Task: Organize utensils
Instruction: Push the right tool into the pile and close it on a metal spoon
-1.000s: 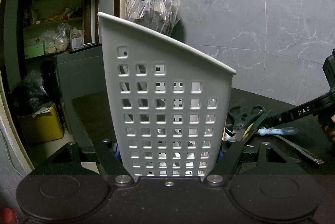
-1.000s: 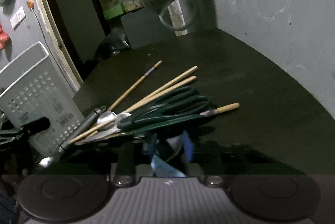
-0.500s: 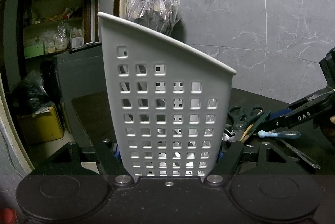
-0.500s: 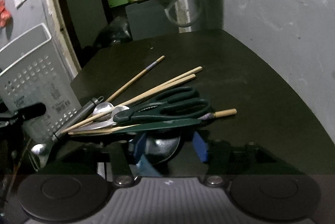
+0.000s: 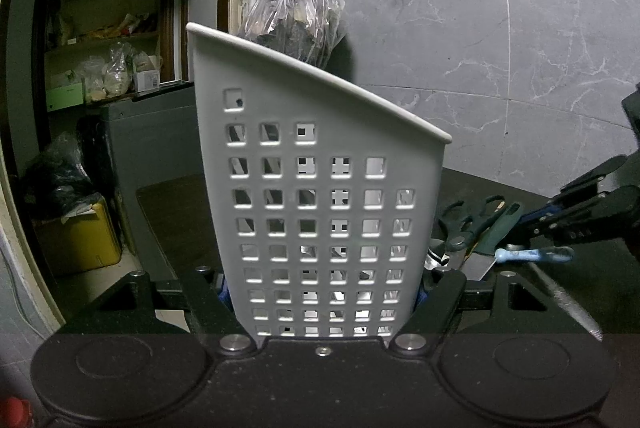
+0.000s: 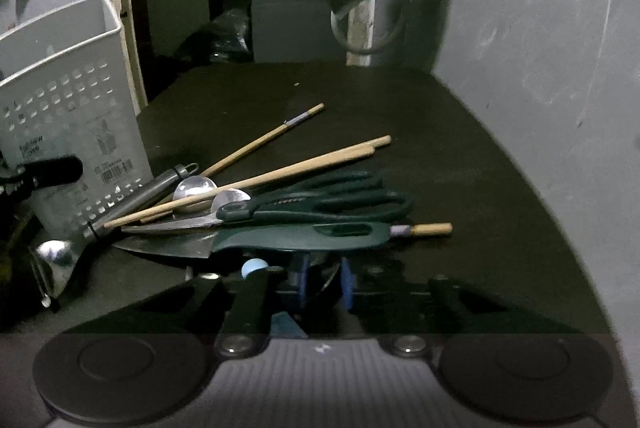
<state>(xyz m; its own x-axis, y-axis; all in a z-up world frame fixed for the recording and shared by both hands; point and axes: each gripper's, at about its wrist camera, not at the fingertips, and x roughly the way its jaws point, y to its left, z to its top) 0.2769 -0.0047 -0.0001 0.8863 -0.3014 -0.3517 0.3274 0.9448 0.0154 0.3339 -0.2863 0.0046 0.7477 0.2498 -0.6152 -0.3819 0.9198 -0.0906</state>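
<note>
White perforated plastic fills our left view: the utensil caddy [image 5: 320, 212] stands upright on the dark desk [image 6: 400, 108], pinched across its base by our left claw [image 5: 320, 308], exactly as it stood a second ago. Its slanted rim is tall at the back and low at the front, and its square holes show a mostly bare inside, so we judge the sorting has hardly begun.

Just right of the caddy lies the heap: a grey-handled ladle [image 6: 132, 204], wooden chopsticks [image 6: 288, 168], dark green kitchen scissors [image 6: 332, 204] and a green-handled knife [image 6: 280, 238], crossed over one another.

At the right, our right claw [image 6: 322, 284] has changed most. Half a second ago its blue pads stood spread over a pale blue, slim handle; now the jaws are closing with that light-blue-handled utensil [image 5: 532, 255] between them, its rounded end poking out to the left. We cannot tell whether the pads already press it. If they take hold, the first piece can travel to the caddy.
</note>
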